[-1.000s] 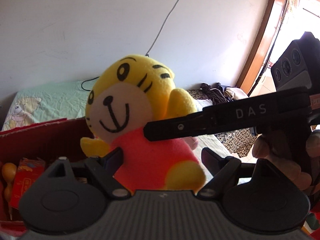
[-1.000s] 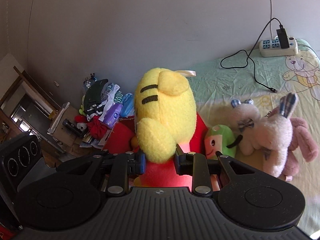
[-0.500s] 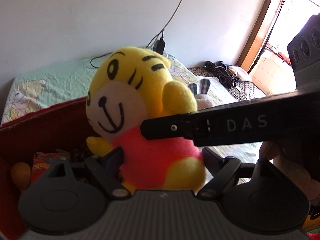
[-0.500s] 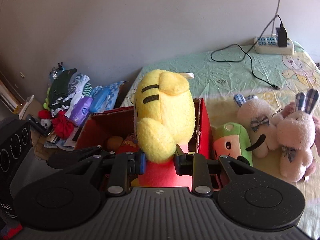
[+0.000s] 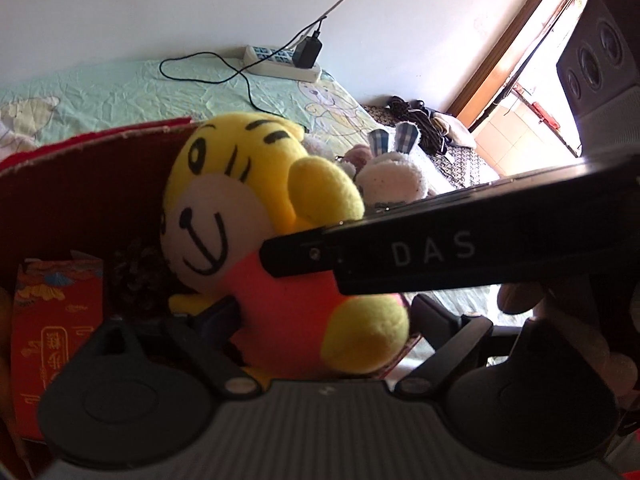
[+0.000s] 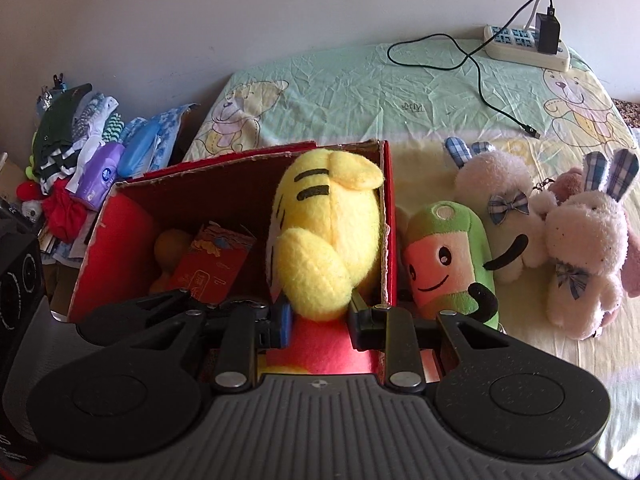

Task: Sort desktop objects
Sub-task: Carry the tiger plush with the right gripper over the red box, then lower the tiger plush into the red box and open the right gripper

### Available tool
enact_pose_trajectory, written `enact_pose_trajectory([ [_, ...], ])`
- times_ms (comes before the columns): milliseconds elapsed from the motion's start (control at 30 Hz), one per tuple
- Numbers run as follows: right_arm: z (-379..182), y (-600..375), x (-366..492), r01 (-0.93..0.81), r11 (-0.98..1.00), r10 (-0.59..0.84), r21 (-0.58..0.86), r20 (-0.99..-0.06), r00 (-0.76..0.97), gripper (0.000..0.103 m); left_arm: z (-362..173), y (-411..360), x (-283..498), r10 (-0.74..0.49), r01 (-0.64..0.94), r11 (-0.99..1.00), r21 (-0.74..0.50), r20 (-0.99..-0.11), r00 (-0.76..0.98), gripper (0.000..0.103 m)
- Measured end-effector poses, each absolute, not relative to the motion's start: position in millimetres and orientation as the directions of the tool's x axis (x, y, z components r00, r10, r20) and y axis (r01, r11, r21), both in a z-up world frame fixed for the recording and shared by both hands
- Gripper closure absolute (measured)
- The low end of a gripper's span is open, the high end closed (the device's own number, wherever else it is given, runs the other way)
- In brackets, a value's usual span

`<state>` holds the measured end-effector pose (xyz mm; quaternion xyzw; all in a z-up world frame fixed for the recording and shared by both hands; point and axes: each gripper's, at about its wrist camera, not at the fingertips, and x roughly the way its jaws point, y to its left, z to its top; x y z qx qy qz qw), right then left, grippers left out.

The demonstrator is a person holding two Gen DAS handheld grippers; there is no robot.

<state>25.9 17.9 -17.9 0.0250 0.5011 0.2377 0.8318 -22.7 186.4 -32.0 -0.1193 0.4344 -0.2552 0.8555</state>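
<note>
Right gripper (image 6: 318,322): clamped on tiger's paw, fingers pressed to either side, low over the box's near right corner.
Left gripper (image 5: 324,320): fingers spread wide, left one touching tiger's red belly at 9 o'clock, right one apart at 3 o'clock; no grip.
Tiger (image 6: 326,236): yellow, red-bodied, inside box against its right wall; head rising above the rim at 12 o'clock of right gripper.
Box (image 6: 120,240): red, open-topped; free floor at 9 to 10 o'clock of tiger, partly taken by a red packet (image 6: 212,268) and an orange thing (image 6: 170,246).
Outside right wall: green plush (image 6: 452,264) touching the box at 2 o'clock; two white bunnies (image 6: 500,208) farther at 2 to 3 o'clock.
Sheet (image 6: 360,92): open stretch beyond box at 12 o'clock; power strip (image 6: 524,46) and cable at 1 o'clock by the wall.
Left edge: clothes pile (image 6: 80,136) off the bed at 10 o'clock.
Left view only: tiger's face (image 5: 216,220), right gripper's black finger (image 5: 400,254) marked DAS crossing its chest, doorway at 2 o'clock.
Right view only: tiger's back, box interior, green plush.
</note>
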Motion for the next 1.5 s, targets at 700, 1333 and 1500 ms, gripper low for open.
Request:
enact_pose_trajectory([
  [700, -30.5, 27.2, 23.3, -0.352, 0.9, 0.407, 0.258, -0.789, 0.461, 0.07, -40.1, 207.3, -12.8, -0.564, 0.349, 0.824, -0.446, -0.694, 0.447, 0.013],
  [1333, -12.1, 0.4, 7.2, -0.299, 0.893, 0.449, 0.337, -0.721, 0.528, 0.063, -28.1, 194.9, -26.5, -0.492, 0.328, 0.868, -0.373, -0.737, 0.463, 0.003],
  [1500, -15.5, -4.0, 2.6, -0.291, 0.891, 0.454, 0.35, -0.721, 0.524, 0.068, -27.9, 196.0, -27.7, -0.439, 0.278, 0.897, -0.343, -0.761, 0.477, 0.003],
])
